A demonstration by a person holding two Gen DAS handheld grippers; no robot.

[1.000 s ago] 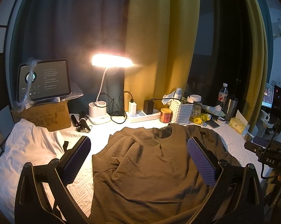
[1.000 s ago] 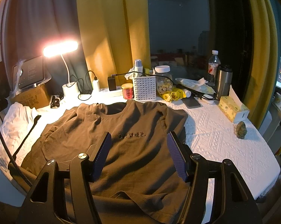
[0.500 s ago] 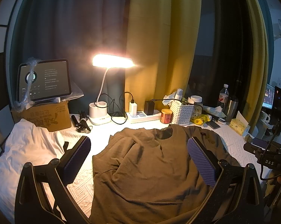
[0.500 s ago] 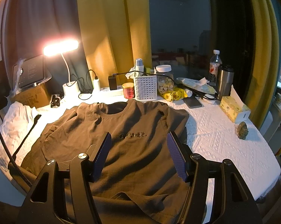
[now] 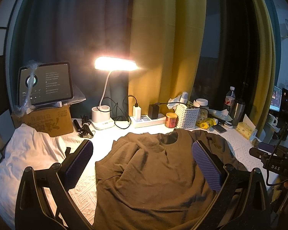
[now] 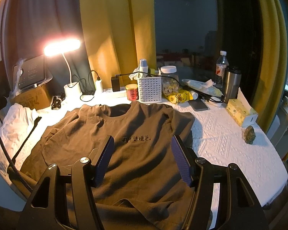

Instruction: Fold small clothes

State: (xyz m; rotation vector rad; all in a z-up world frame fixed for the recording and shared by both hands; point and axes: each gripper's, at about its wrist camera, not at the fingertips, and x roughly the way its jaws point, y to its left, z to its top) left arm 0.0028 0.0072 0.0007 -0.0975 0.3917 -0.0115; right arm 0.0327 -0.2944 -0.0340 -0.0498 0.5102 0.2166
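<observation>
Counted: 1 shirt (image 6: 136,145), 2 grippers, 1 lamp (image 5: 116,65) lit, 1 tablet (image 5: 45,83) on 1 carton (image 5: 48,120), 1 power strip (image 5: 149,119) w/ 2 chargers plugged, 1 red tin (image 6: 132,92), 1 white basket (image 6: 149,90), 1 jar (image 6: 169,82) w/ white lid, 1 plastic bottle (image 6: 221,65), 1 steel tumbler (image 6: 231,84), 1 tissue box (image 6: 241,112), 1 phone (image 6: 198,104) face down, 1 yellow packet (image 6: 179,97), 1 small dark lump (image 6: 249,132) alone at right. Shirt: dark brown, short-sleeved, round neck toward the back clutter, one line of small black print across chest; laid front up, unfolded, creased, esp. on lamp side where cloth bunches; hem nearest cameras. Located centre of cover, collar just short of tin and basket, near edge partly under both tools. Left gripper (image 5: 143,163): jaws wide apart, nothing between pads, above shirt's lamp-side half; contact w/ cloth not determinable. Right gripper (image 6: 143,155): jaws apart, pads clear of cloth, nothing gripped, above chest below the print. Surface: white textured cover (image 6: 226,145) w/ raised diamond pattern; crumpled white cloth (image 5: 27,153) at far left beside carton. Room: dim, warm lamp glow only; dark grey and mustard curtains (image 6: 117,30) behind, dark window between them; lit monitor (image 5: 276,98) at right edge.
</observation>
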